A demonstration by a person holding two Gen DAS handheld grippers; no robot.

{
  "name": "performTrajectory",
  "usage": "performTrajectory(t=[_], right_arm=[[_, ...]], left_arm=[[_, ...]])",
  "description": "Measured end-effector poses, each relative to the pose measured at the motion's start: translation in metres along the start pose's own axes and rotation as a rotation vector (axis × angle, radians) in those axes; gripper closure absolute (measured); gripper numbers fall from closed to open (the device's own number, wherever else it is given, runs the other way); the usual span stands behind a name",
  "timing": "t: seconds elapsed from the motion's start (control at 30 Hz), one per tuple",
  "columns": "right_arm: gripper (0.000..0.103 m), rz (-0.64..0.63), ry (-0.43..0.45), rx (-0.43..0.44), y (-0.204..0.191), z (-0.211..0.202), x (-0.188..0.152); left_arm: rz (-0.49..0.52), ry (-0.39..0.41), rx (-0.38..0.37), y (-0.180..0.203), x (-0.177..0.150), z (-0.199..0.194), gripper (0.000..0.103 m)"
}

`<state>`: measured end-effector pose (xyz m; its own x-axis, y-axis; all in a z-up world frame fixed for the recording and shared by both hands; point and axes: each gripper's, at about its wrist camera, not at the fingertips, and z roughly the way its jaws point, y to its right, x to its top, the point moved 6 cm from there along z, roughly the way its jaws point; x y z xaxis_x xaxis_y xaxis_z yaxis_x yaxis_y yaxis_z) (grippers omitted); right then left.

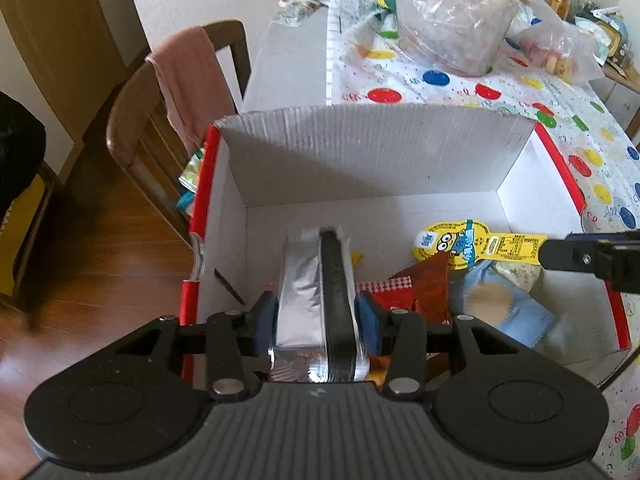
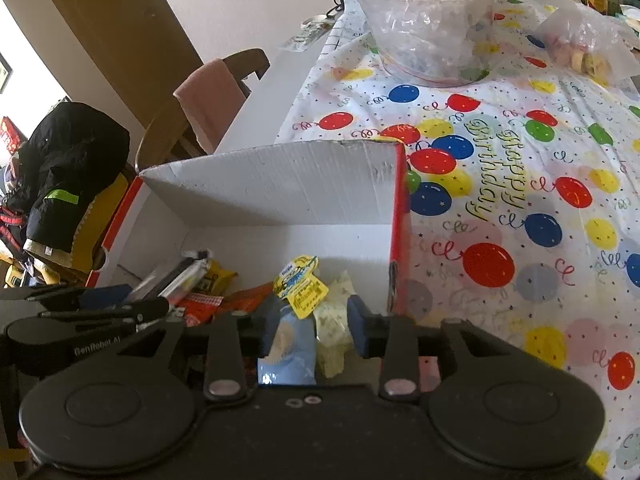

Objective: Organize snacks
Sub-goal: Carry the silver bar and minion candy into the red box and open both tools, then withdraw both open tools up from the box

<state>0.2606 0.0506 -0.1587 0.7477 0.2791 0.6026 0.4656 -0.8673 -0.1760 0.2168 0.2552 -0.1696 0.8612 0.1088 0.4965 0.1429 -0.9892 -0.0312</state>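
The left gripper (image 1: 318, 316) has its blue pads (image 1: 267, 316) pressed against both sides of a silver packet (image 1: 300, 292) with a black strip down its middle, holding it on edge just above the floor of the white cardboard box (image 1: 360, 152), toward the box's left wall. The right gripper (image 2: 314, 326) hangs with its fingers (image 2: 357, 330) parted and nothing between them, low over the near right corner of the box, where a light blue packet (image 2: 288, 354) and a pale yellow wrapper (image 2: 334, 336) lie beneath it; a yellow cartoon packet (image 1: 460, 244) lies just beyond, and red packets (image 1: 404, 294) fill the middle. The box stands on a table with a balloon-print cloth (image 2: 520, 200); clear plastic bags (image 1: 452, 20) sit at the far end. The step in hand looks like setting the silver packet into the box beside the other snacks. Next, the left fingers likely need to open and lift clear without dragging the packet, while the right could close on the next snack.
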Motion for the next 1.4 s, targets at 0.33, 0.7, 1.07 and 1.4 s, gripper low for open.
performTrajectory(t=[0.33, 0.7, 1.07, 1.4], right_arm=[[0.038, -0.053, 0.079, 0.041, -0.017, -0.047, -0.003], [0.01, -0.151, 0.149, 0.074, -0.041, -0.087, -0.018], [0.0, -0.244, 0.222, 0.078, -0.052, -0.119, -0.031], [0.0, -0.235, 0.267, 0.089, -0.049, -0.134, -0.041]], left_arm=[[-0.042, 0.091, -0.016, -0.004, -0.001, -0.041, 0.04], [-0.051, 0.175, -0.012, 0.004, -0.009, -0.088, 0.029], [-0.075, 0.241, -0.036, 0.006, -0.024, -0.126, 0.025], [-0.099, 0.282, -0.056, 0.01, -0.039, -0.145, 0.013]])
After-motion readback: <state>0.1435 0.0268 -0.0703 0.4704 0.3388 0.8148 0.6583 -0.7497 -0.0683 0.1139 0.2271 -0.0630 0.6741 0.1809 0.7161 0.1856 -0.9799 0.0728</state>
